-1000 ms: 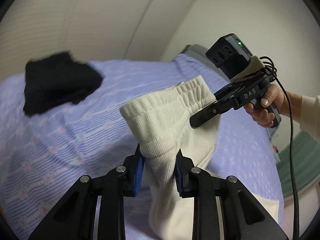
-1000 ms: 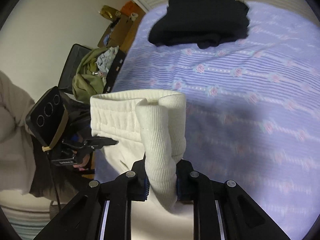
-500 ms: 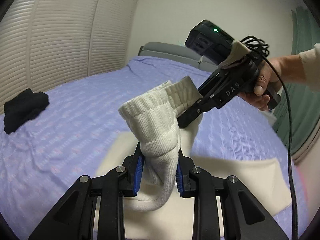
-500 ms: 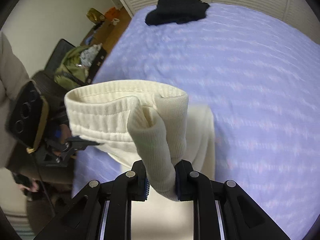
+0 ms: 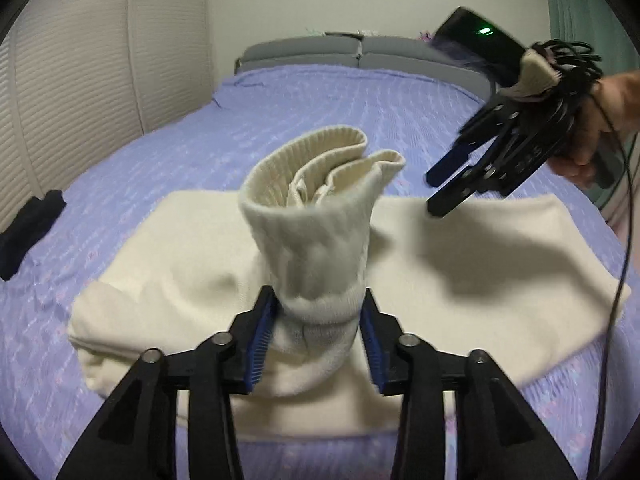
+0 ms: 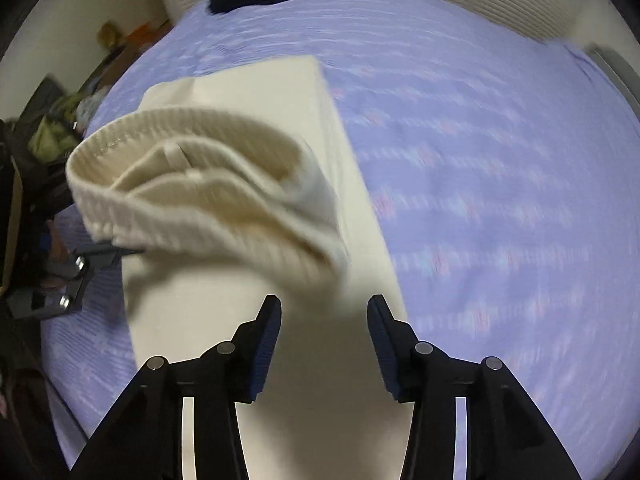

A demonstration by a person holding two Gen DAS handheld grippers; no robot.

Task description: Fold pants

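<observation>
The left tongs [image 5: 316, 320] are clamped on the ribbed waistband end of the cream pants [image 5: 304, 216], holding it bunched and upright above the rest of the garment. That rest lies flat on the lilac bed [image 5: 280, 100], its long axis running left to right in the left wrist view. The right tongs [image 6: 324, 320] hang open and empty just beside the waistband, so the left hand alone carries it. A dark garment [image 5: 28, 228] sits near the shuttered closet [image 5: 72, 80]

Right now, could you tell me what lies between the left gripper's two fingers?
In the left wrist view, the left gripper pinches the cream pants' bunched ribbed waistband between its fingers.
</observation>
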